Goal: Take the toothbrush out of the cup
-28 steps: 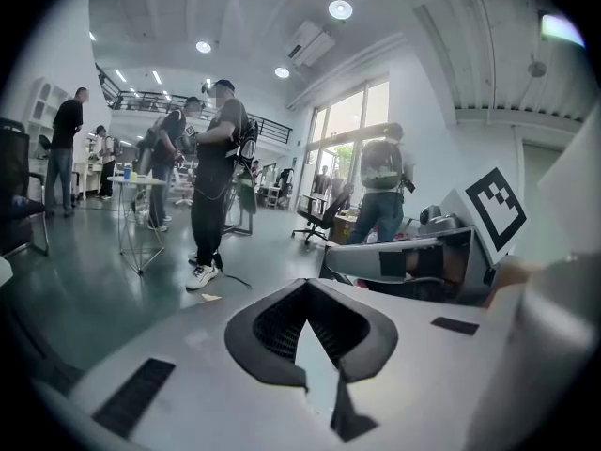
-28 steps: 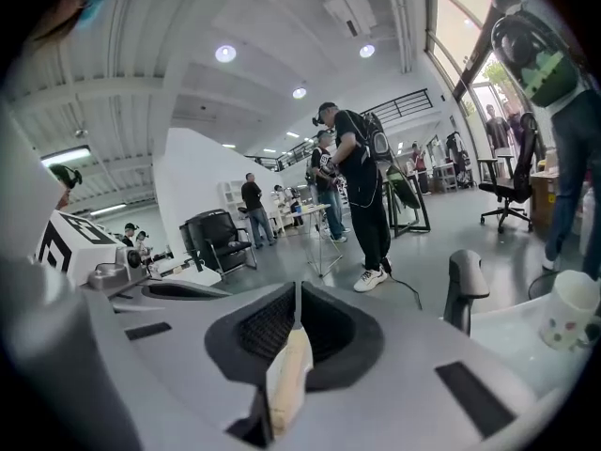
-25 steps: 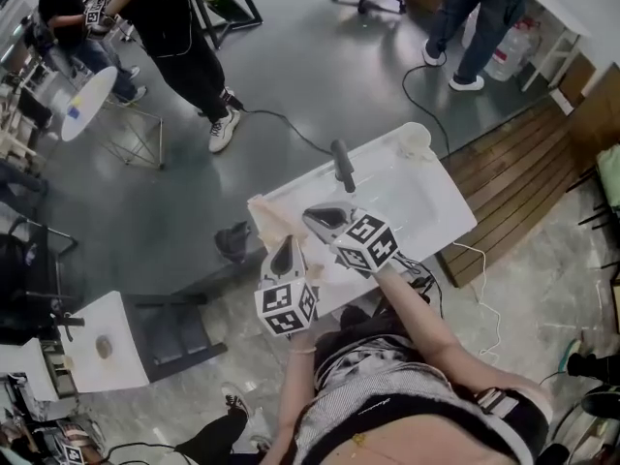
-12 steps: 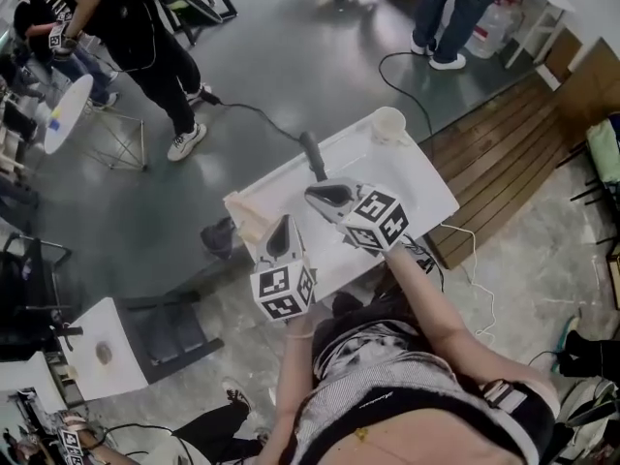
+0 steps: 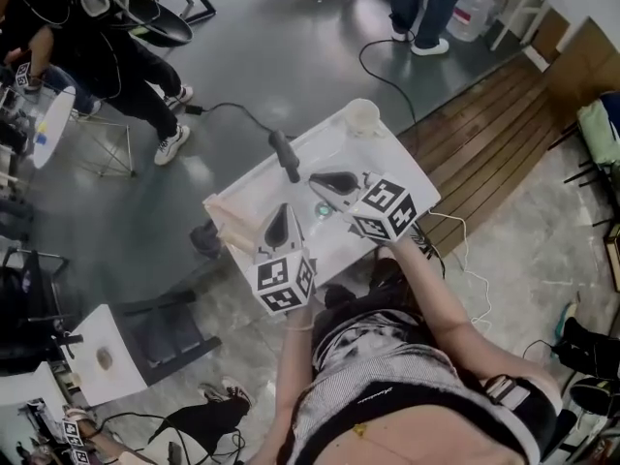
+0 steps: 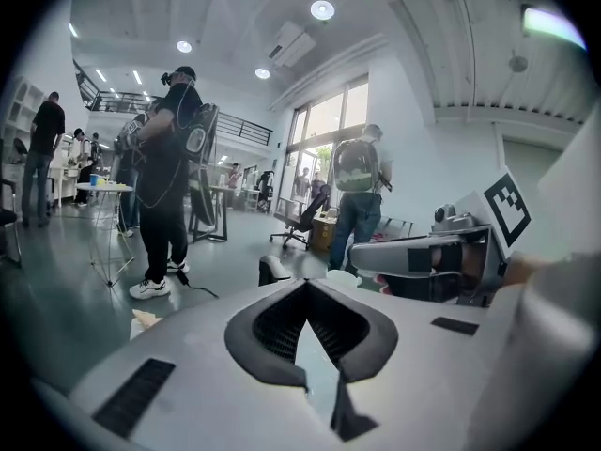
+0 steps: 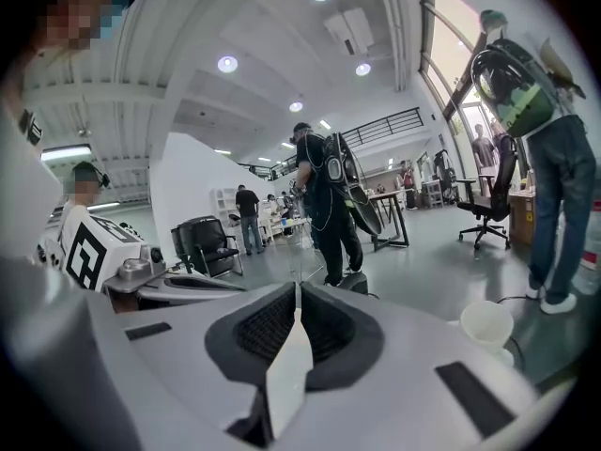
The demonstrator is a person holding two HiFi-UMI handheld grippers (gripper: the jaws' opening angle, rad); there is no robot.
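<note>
At the bottom of the head view a person in a striped top reaches both arms up the frame over a white table. The left gripper sits just below the frame's centre, its jaws pressed together with nothing between them, as its own view shows. The right gripper lies just right of it and slightly higher, its claw likewise closed tip to tip and empty. Both hover above the near half of the tabletop, close beside each other but apart. On the table between them lies a small round greenish item, too blurred to name. At the table's left corner rests a tan crumpled piece — paper or cloth, I cannot tell which. Just beyond the jaws a dark cylindrical object stands at the table's upper-left edge. The cup stands upright at the far corner, toward the top centre, well apart from both grippers; the toothbrush cannot be made out in any view, so it may be inside the cup. Beyond the table a black cable trails across the grey floor, and a person in dark clothes stands at the upper left.
</note>
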